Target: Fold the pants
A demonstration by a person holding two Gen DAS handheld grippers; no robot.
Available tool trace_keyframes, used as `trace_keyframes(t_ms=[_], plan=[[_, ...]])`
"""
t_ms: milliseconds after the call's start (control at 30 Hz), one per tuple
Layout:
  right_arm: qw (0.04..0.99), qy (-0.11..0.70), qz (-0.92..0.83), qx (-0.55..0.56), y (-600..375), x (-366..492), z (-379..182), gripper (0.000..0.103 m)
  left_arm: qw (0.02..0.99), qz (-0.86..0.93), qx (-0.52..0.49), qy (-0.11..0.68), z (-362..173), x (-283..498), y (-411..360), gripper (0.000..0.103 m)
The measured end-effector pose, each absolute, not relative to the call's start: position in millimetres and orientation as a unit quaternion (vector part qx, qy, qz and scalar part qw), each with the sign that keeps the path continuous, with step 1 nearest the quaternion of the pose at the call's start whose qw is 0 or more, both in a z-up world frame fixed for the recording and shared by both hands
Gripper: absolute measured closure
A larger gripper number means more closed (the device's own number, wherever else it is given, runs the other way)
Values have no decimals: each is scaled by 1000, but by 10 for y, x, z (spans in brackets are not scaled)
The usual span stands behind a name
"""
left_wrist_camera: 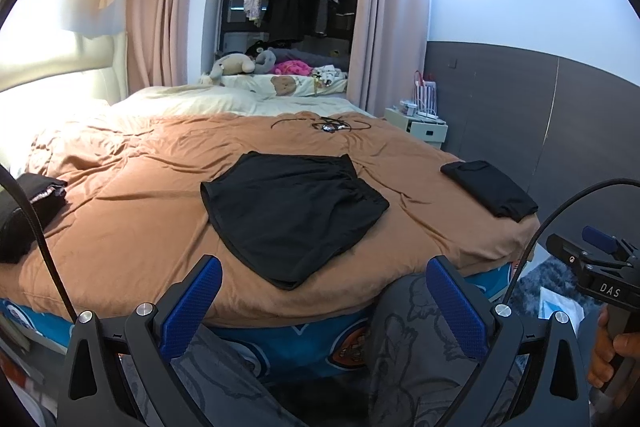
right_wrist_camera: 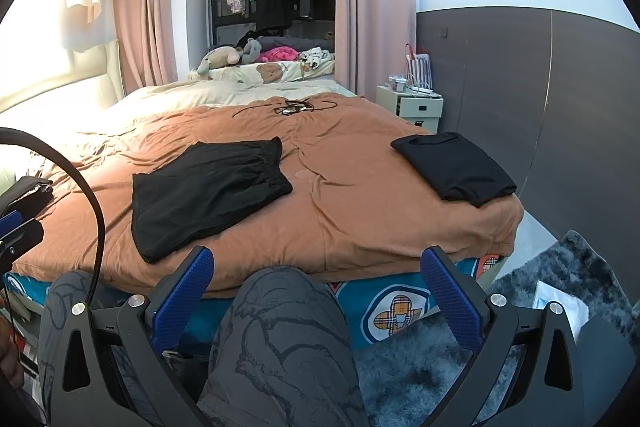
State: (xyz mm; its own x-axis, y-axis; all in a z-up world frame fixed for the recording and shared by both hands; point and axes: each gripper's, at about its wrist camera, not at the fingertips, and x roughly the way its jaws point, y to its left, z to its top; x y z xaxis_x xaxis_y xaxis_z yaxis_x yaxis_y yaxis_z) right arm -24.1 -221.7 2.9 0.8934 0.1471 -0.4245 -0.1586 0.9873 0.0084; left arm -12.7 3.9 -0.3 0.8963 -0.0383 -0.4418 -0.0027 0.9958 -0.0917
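Observation:
Black shorts (left_wrist_camera: 292, 215) lie flat on the brown bedspread (left_wrist_camera: 132, 195), folded in half, waistband toward the right. They also show in the right wrist view (right_wrist_camera: 208, 193). My left gripper (left_wrist_camera: 324, 303) is open and empty, held back from the bed's near edge, below the shorts. My right gripper (right_wrist_camera: 320, 295) is open and empty, off the near edge, right of the shorts. The right gripper also appears at the right edge of the left wrist view (left_wrist_camera: 600, 259).
A folded black garment (right_wrist_camera: 454, 167) lies at the bed's right corner. Dark clothes (left_wrist_camera: 28, 203) are piled at the left edge. Black cords (left_wrist_camera: 324, 125) lie mid-bed. A white nightstand (right_wrist_camera: 412, 105) stands right; a grey rug (right_wrist_camera: 560, 287) covers the floor. The person's patterned trouser legs (right_wrist_camera: 280, 339) fill the foreground.

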Motion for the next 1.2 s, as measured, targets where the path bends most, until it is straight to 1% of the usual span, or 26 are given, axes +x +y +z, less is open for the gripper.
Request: trace_keyframes(t_ms=[1200], plan=[[974, 212, 81, -10, -2180, -327, 13, 0, 974, -9, -43, 222, 25, -254, -1, 0]])
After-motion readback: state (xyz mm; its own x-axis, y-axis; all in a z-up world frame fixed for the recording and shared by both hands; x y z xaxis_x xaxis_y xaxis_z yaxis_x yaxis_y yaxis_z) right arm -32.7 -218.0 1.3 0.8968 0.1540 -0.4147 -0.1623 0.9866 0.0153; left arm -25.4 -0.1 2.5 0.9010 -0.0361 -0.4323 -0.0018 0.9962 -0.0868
